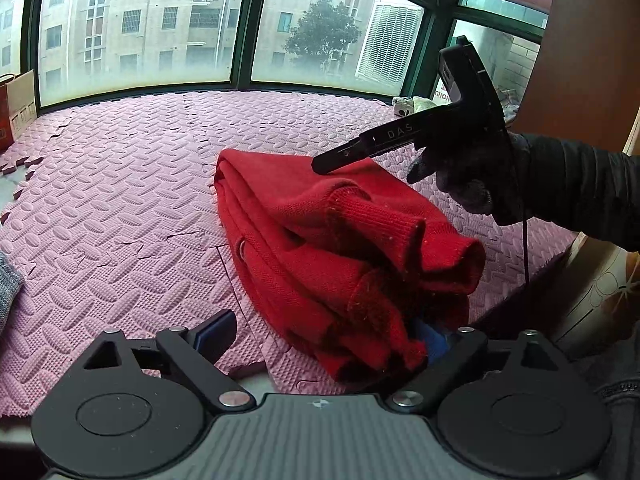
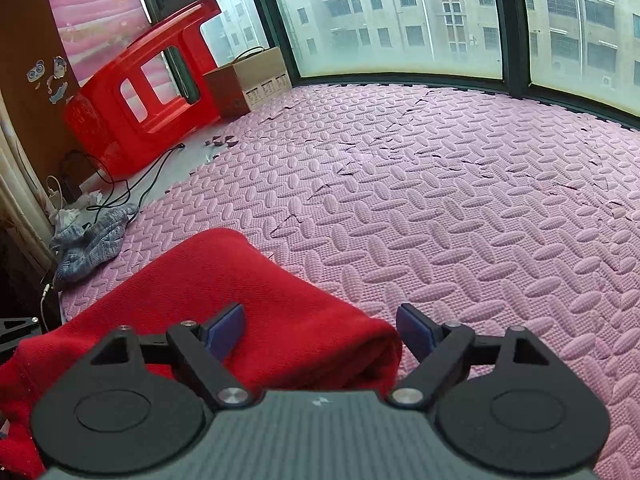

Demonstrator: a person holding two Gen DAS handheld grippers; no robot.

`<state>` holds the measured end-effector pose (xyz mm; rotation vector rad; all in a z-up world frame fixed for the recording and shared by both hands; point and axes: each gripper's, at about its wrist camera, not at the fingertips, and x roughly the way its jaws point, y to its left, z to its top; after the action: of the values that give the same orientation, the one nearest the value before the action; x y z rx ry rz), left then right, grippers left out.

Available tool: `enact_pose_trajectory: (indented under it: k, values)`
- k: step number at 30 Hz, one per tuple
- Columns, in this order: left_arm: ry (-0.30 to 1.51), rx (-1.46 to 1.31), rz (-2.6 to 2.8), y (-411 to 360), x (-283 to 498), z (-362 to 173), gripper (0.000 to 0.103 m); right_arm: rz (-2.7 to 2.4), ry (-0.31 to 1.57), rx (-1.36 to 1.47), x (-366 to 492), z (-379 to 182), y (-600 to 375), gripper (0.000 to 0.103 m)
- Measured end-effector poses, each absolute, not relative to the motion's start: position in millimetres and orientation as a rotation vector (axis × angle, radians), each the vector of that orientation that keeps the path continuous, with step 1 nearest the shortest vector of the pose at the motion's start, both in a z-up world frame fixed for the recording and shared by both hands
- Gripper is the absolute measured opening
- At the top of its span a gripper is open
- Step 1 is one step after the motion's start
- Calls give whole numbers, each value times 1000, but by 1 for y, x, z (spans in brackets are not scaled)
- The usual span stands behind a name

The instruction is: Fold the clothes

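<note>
- Nearest in the left wrist view, the left gripper (image 1: 320, 340) has its jaws spread wide: the blue pad at 9 o'clock stands bare over the mat, while the pad at 3 o'clock is mostly hidden under the hem of the red sweater (image 1: 340, 248); nothing is pinched between them
- In the right wrist view, the right gripper (image 2: 320, 332) is likewise released, one pad hovering over the red knit, the other over bare mat at 3 o'clock
- The red sweater lies bunched in several stacked layers on the pink foam mat (image 1: 120, 200), a ribbed cuff rolled on top toward 3 o'clock; the folds look loose and uneven, so whether it is half folded or needs squaring up cannot be settled from here
- Handling, as a judgement: soft, floppy, fairly thick knit, light, clingy not slippery, not fragile; layers will slide apart if lifted by one ply, so pinch through a folded edge or the ribbed hem, both corners together
- Further out at 1 o'clock, a gloved hand (image 1: 468, 176) holds the other tool, which reads "DAS"
- Far at 10 o'clock, a grey knit (image 2: 92, 240), a red plastic stool (image 2: 136, 96) and a cardboard box (image 2: 256, 80) whose print is too small to read
</note>
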<state>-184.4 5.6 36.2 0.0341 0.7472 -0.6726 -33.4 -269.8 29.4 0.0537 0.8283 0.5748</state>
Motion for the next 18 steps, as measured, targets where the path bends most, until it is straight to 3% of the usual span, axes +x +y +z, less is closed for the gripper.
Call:
enact_pose_trajectory:
  k: [5,18]
  values:
    - [738,41,-667,10,-179,40,83,553,848,50,-36,29,-276,85]
    - [696,59,-479,30,-121,45,81,432,872,80,-66,35,-303,85]
